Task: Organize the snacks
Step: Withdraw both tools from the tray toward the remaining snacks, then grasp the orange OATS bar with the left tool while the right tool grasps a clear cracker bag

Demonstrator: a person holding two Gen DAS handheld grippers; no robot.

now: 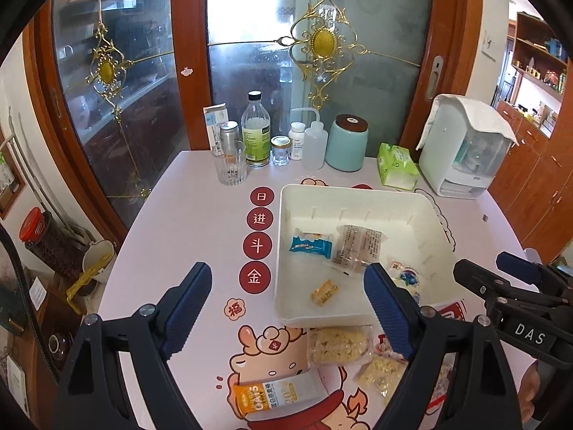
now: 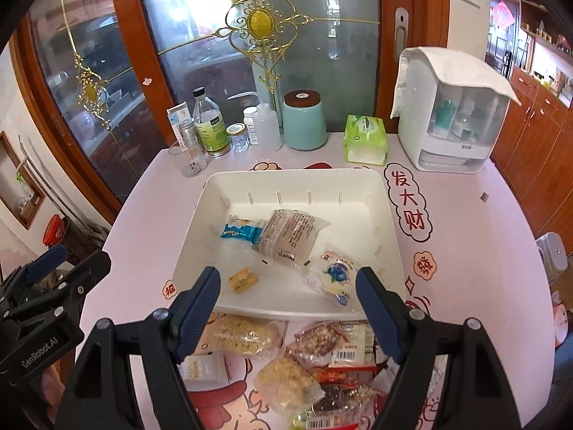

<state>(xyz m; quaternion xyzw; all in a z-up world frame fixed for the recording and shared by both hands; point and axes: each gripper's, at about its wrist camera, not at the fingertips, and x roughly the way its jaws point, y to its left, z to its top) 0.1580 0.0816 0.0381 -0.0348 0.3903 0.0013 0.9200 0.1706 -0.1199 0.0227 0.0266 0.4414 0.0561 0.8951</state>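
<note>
A white bin [image 1: 429,215] [image 2: 386,215] stands mid-table. It holds a blue packet [image 1: 311,245] [image 2: 240,233], a clear brown-print packet [image 1: 358,247] [image 2: 290,233], a small yellow snack [image 1: 324,292] [image 2: 243,279] and a blueberry-print pack [image 1: 406,274] [image 2: 335,276]. Loose snacks lie in front of the bin: yellow puffed cakes [image 1: 338,344] [image 2: 243,335], an orange oats sachet [image 1: 275,396], and a pile of mixed packets [image 2: 333,369]. My left gripper [image 1: 286,304] is open and empty above the table's front. My right gripper [image 2: 288,308] is open and empty over the bin's front rim; it also shows in the left wrist view [image 1: 501,279].
Along the back edge stand a ribbed glass [image 1: 231,165], a clear bottle [image 1: 255,132], small jars, a squeeze bottle [image 1: 315,141], a teal canister [image 1: 346,143] [image 2: 304,122], a green tissue pack [image 1: 397,166] [image 2: 365,139] and a white dispenser [image 1: 465,147] [image 2: 454,111]. Glass doors rise behind.
</note>
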